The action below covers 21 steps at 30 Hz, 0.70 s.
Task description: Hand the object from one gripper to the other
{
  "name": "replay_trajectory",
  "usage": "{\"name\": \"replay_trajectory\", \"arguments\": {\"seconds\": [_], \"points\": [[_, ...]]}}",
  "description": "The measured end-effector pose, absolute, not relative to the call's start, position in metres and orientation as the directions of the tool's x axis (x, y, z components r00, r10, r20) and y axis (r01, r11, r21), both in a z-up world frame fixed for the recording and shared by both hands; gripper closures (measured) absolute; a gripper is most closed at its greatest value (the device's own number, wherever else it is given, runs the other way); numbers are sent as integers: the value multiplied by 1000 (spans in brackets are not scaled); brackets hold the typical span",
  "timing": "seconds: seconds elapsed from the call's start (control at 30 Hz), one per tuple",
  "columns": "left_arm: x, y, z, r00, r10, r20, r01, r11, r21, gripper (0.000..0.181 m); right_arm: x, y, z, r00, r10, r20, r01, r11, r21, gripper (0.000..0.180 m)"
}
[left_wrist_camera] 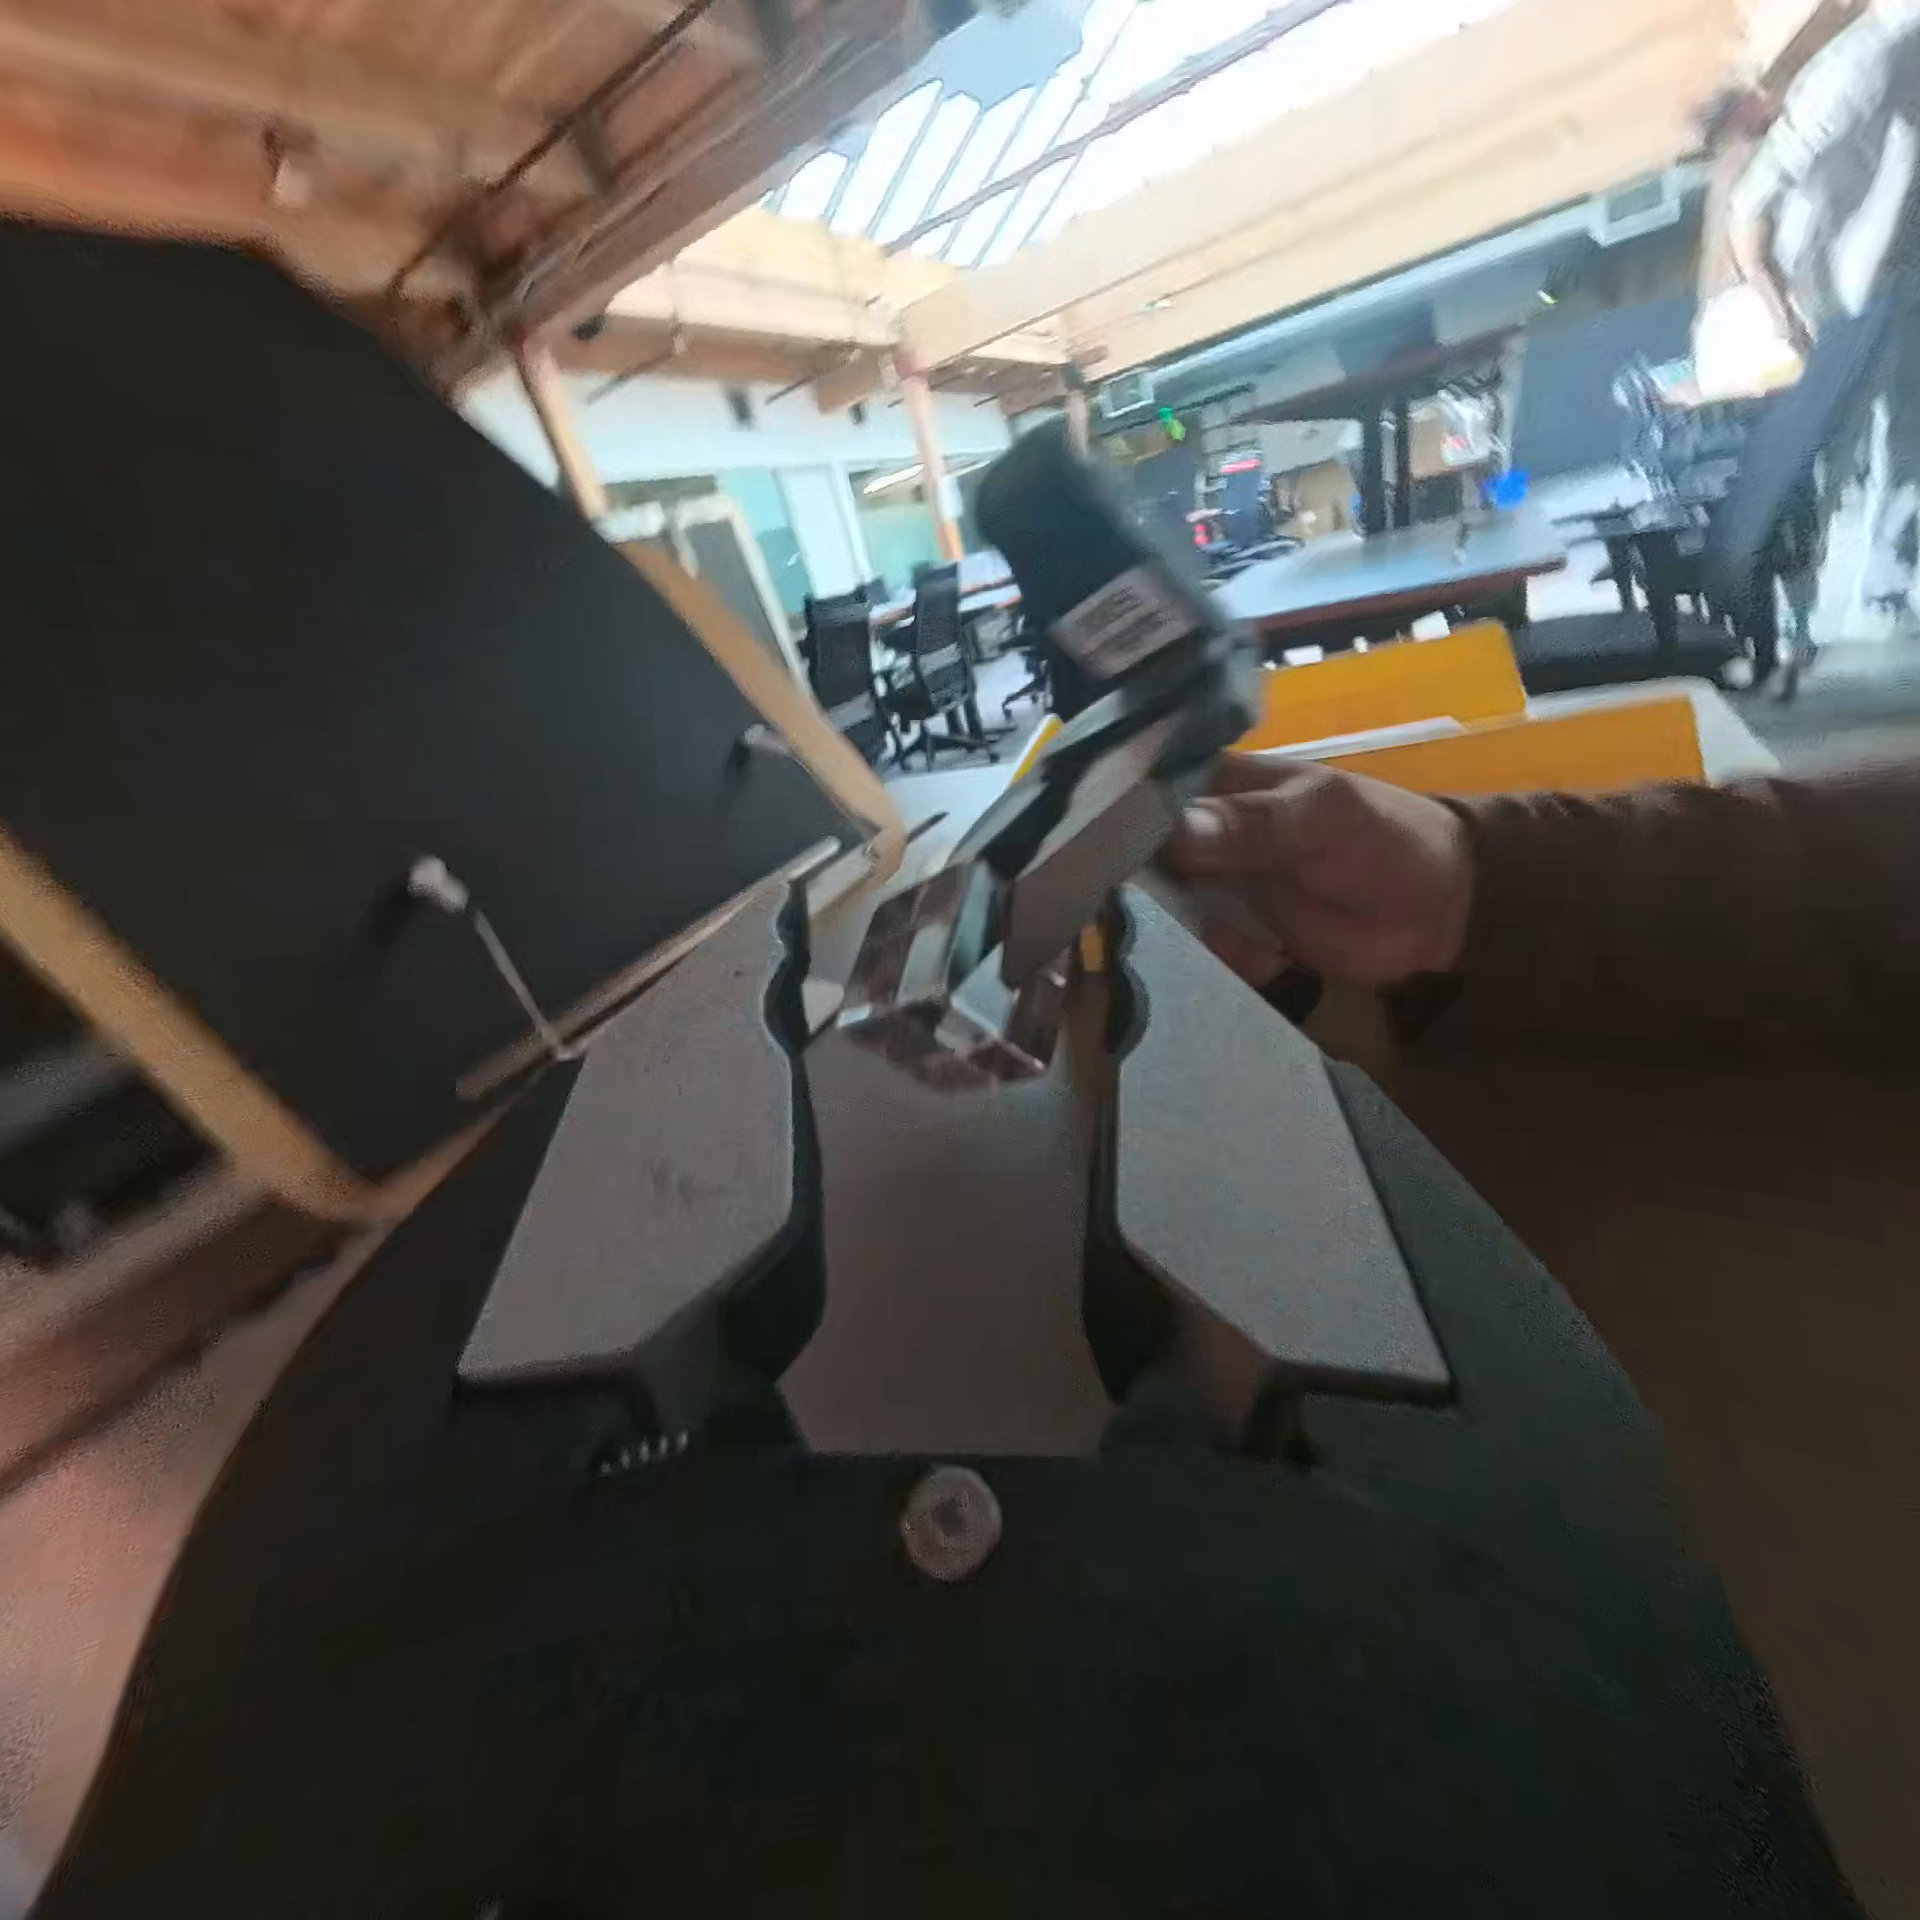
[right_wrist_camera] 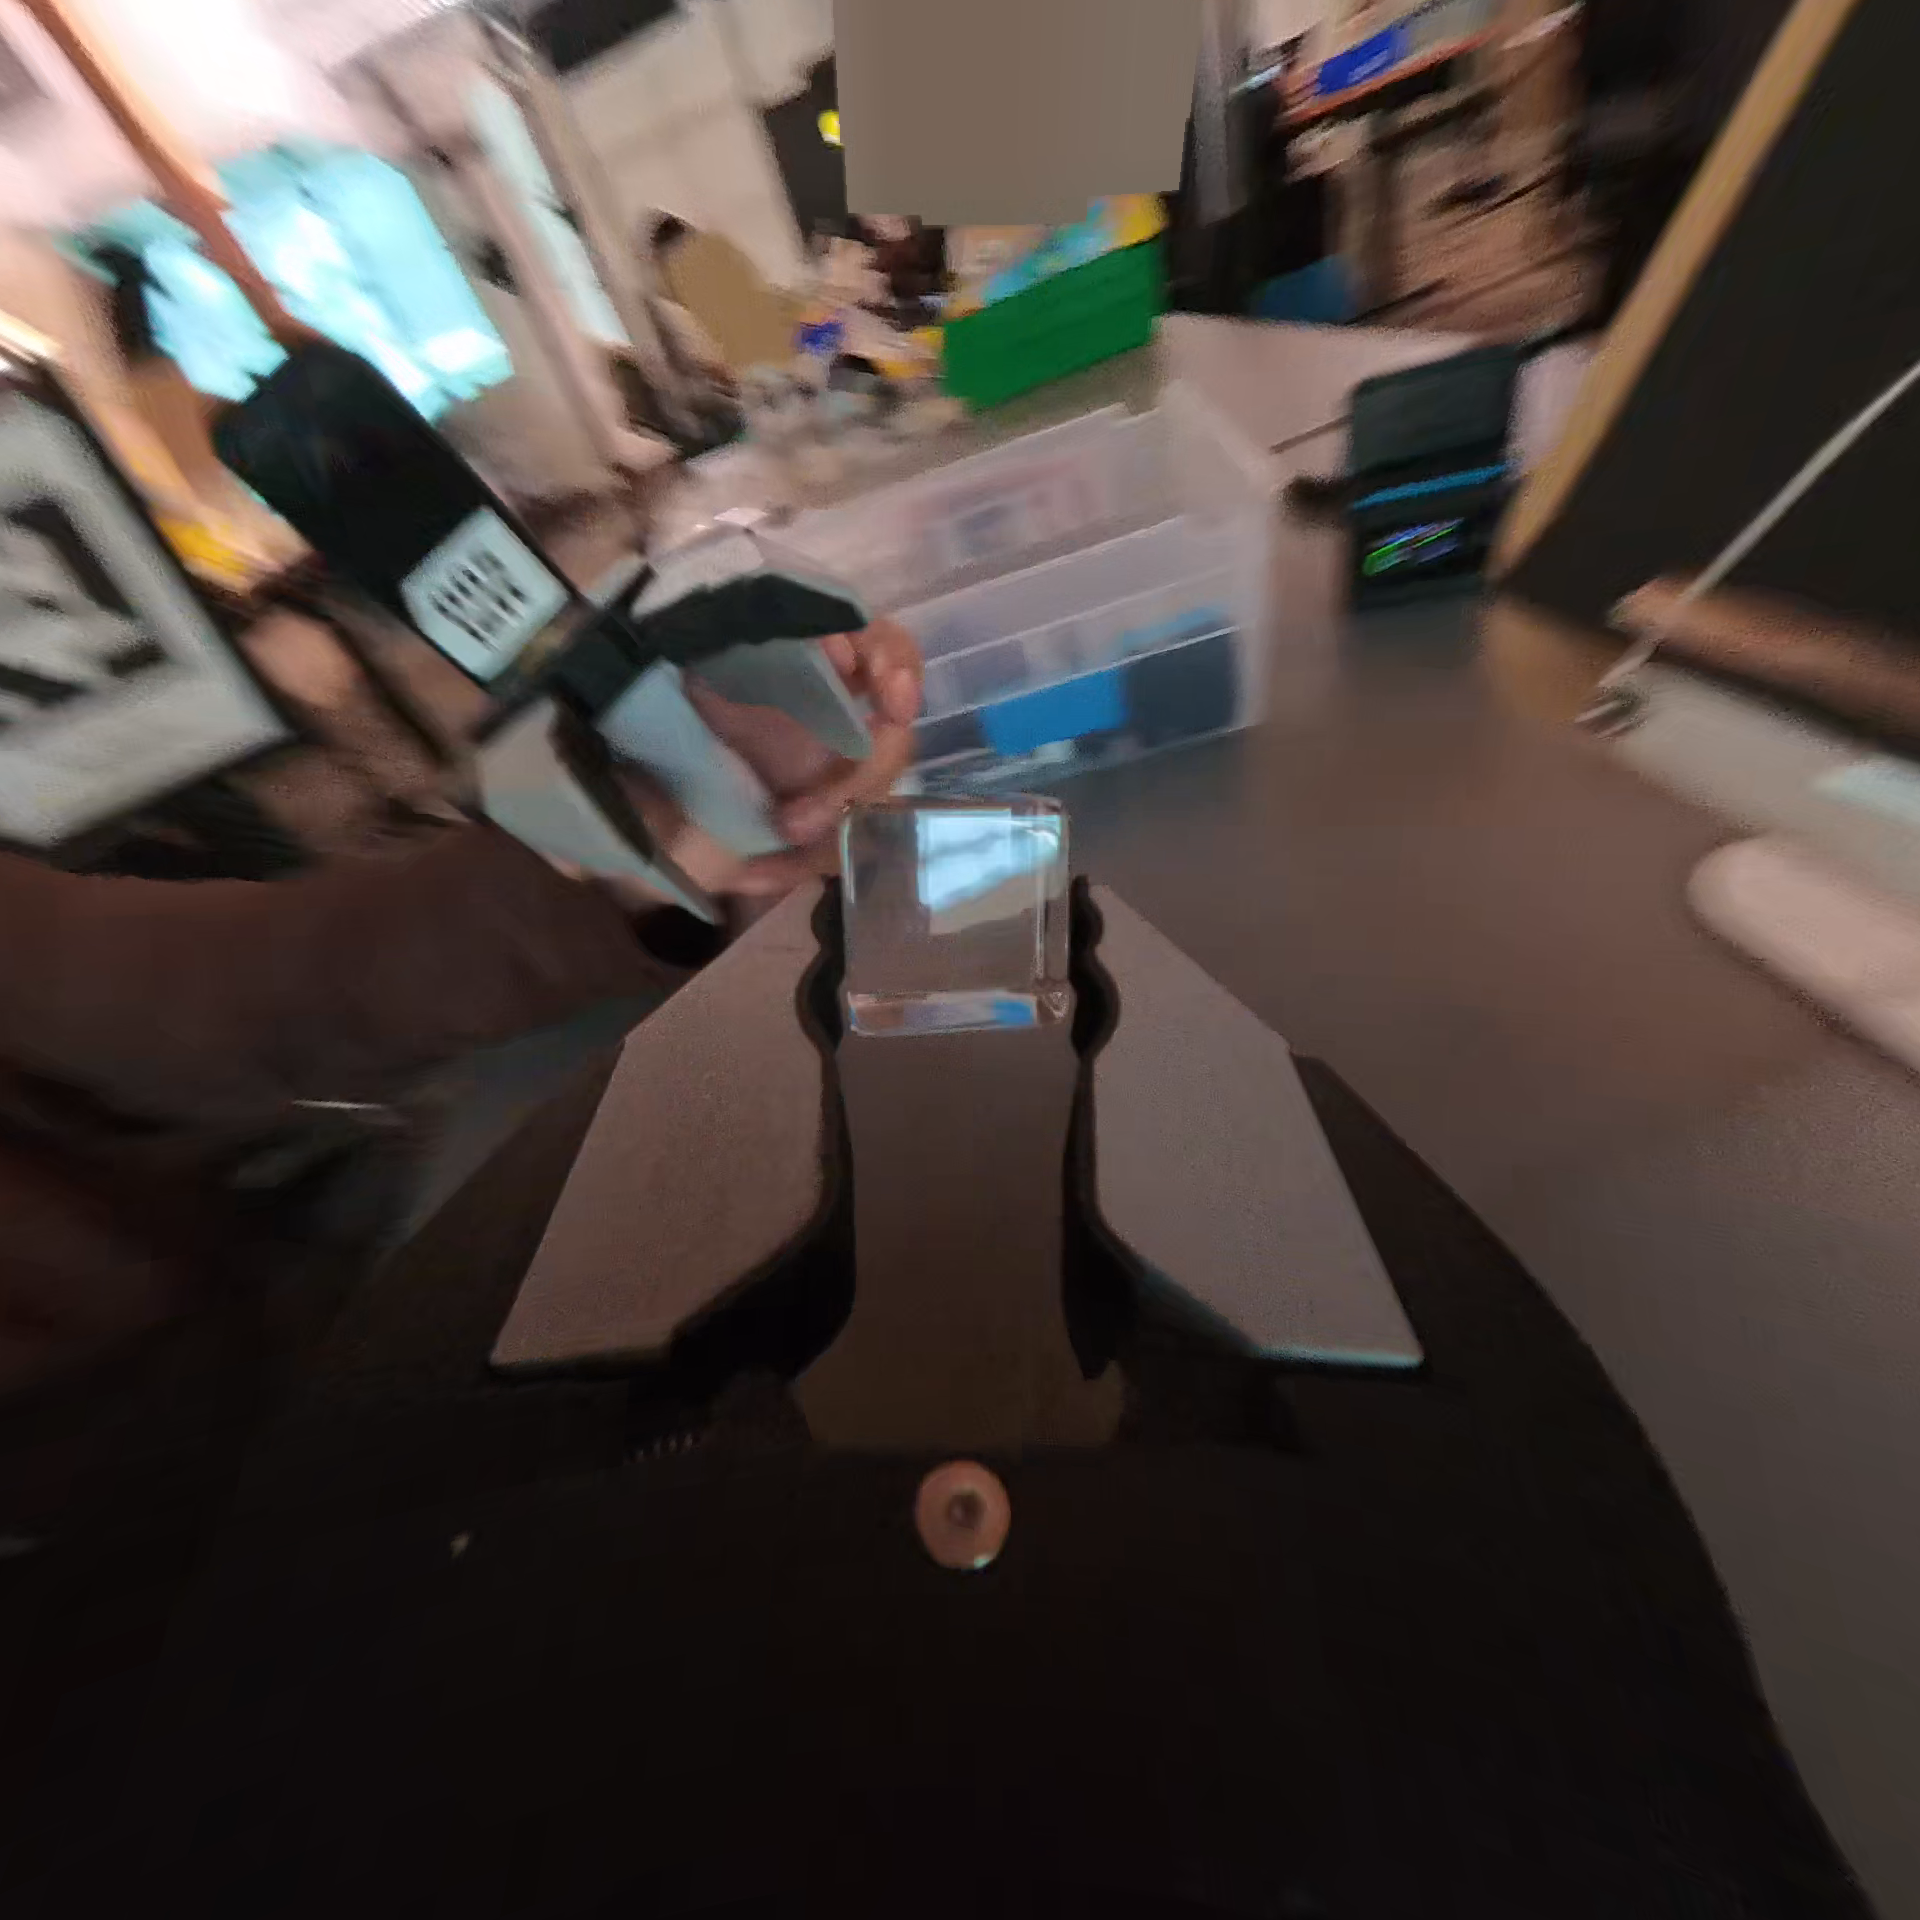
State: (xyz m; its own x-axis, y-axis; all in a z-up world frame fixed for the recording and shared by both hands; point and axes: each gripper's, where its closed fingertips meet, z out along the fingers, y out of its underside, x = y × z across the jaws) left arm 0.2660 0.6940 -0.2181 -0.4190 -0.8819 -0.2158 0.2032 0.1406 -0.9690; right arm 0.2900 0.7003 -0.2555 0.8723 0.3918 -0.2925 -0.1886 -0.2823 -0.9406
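Blurred workshop behind; mid-frame, your right gripper (right_wrist_camera: 953, 940) pinches a clear cube (right_wrist_camera: 953, 914), while your left gripper (left_wrist_camera: 951, 977) stands spread, empty.

The right gripper (right_wrist_camera: 953, 935) has its fingers pressed on a clear cube (right_wrist_camera: 953, 914); the left gripper (left_wrist_camera: 951, 977) fingers stand apart, its hand (right_wrist_camera: 831, 769) at ten o'clock.
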Motion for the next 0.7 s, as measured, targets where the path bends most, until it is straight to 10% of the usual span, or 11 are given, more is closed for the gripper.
{"name": "replay_trajectory", "arguments": {"seconds": [0.1,0.3,0.53,0.7], "points": [[274,702,-230,-480,-876,51,14,-66,-998,114,308,695,-247,968,211,133,178,-209,-962,140],[278,692,-248,-556,-652,515,-314,-409,-857,98,301,694,-261,681,69,729,713,-288,-639,139],[279,682,-272,-555,-652,516,-408,-327,-852,127,275,706,-267,516,75,854,835,-270,-480,139],[287,699,-284,-495,-845,206,-308,-51,-950,138,281,705,-281,657,135,741,741,-297,-603,140]]}}
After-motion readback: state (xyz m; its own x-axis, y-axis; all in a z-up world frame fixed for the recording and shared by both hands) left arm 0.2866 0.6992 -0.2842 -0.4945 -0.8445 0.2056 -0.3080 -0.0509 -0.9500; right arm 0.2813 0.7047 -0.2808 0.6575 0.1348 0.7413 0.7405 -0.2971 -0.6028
